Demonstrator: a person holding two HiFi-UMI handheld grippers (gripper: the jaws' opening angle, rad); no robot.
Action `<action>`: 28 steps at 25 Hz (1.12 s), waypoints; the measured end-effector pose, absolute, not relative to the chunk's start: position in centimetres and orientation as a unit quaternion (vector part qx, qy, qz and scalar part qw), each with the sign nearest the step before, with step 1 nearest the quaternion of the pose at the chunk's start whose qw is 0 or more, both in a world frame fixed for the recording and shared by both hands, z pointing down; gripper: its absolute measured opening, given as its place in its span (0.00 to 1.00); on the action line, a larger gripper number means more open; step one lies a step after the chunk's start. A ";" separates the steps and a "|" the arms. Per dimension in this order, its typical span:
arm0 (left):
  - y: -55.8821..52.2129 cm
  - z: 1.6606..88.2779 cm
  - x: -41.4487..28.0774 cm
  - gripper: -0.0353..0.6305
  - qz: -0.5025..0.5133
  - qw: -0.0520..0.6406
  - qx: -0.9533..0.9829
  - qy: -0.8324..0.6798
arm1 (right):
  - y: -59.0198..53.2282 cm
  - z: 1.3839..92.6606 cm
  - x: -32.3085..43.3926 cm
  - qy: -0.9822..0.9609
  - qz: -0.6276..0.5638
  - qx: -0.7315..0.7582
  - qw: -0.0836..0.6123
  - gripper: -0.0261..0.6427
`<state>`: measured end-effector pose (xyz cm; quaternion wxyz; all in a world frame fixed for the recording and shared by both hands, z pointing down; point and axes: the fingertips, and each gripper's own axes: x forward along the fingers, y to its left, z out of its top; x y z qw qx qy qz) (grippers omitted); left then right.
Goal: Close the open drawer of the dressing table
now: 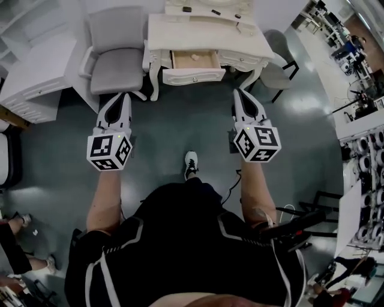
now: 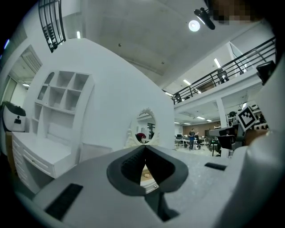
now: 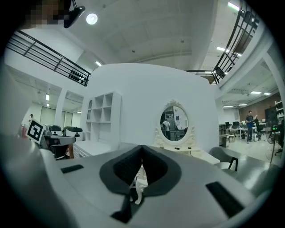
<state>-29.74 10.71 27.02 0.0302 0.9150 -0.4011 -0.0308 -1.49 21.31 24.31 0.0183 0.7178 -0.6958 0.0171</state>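
Observation:
The white dressing table [image 1: 207, 37] stands straight ahead, its oval mirror [image 3: 174, 122] facing me. Its middle drawer [image 1: 193, 76] is pulled out, showing a wooden inside with a small pale item in it. My left gripper [image 1: 122, 95] is held level in front of the table's left leg, well short of it, jaws shut and empty. My right gripper [image 1: 239, 91] hovers before the table's right side, also apart from it, shut on nothing. In the left gripper view, a sliver of the drawer [image 2: 147, 178] shows below the closed fingertips of the left gripper [image 2: 144, 149]. The right gripper [image 3: 142, 149] points at the table.
A grey upholstered chair [image 1: 117, 51] stands left of the table and another grey chair [image 1: 277, 71] at its right. A white cabinet [image 1: 36, 78] lies far left. Small items sit on the tabletop [image 1: 216, 12]. My foot [image 1: 191, 163] is on the grey floor.

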 end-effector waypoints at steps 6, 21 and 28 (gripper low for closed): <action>7.1 26.7 -27.6 0.06 -0.030 0.037 0.907 -0.419 | 16.7 24.4 1.1 -0.711 0.015 0.703 0.015 0.05; -3.1 28.1 -15.9 0.06 -0.002 0.053 0.897 -0.438 | 5.6 26.0 12.1 -0.731 0.014 0.681 0.032 0.05; -6.4 28.0 -10.7 0.06 0.001 0.048 0.889 -0.455 | 2.2 26.2 16.1 -0.744 0.017 0.667 0.031 0.05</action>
